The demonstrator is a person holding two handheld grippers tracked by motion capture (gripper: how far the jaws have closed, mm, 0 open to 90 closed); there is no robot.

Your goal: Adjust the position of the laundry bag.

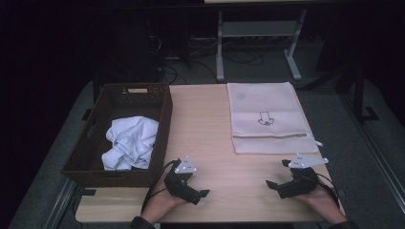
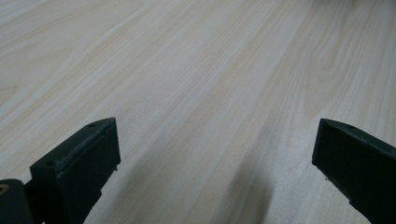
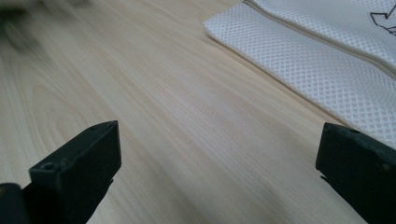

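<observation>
Both grippers, left (image 1: 203,191) and right (image 1: 273,185), rest on the pale wooden desk (image 1: 210,124) with fingers apart and empty, so nothing is begun; next likely calls for reaching the white mesh zip bag (image 1: 265,117) or the crumpled white cloth (image 1: 130,142).

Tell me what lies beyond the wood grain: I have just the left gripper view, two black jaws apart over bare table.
Observer: The high view shows a dark woven basket at the table's left, with a crumpled white cloth inside.
Operator: Anything on the other side?
Observer: A white mesh bag lies flat at the far right, a small dark drawing on it.
Operator: And the other gripper?
Observer: The right gripper is open over bare wood near that bag's edge, holding nothing.
</observation>
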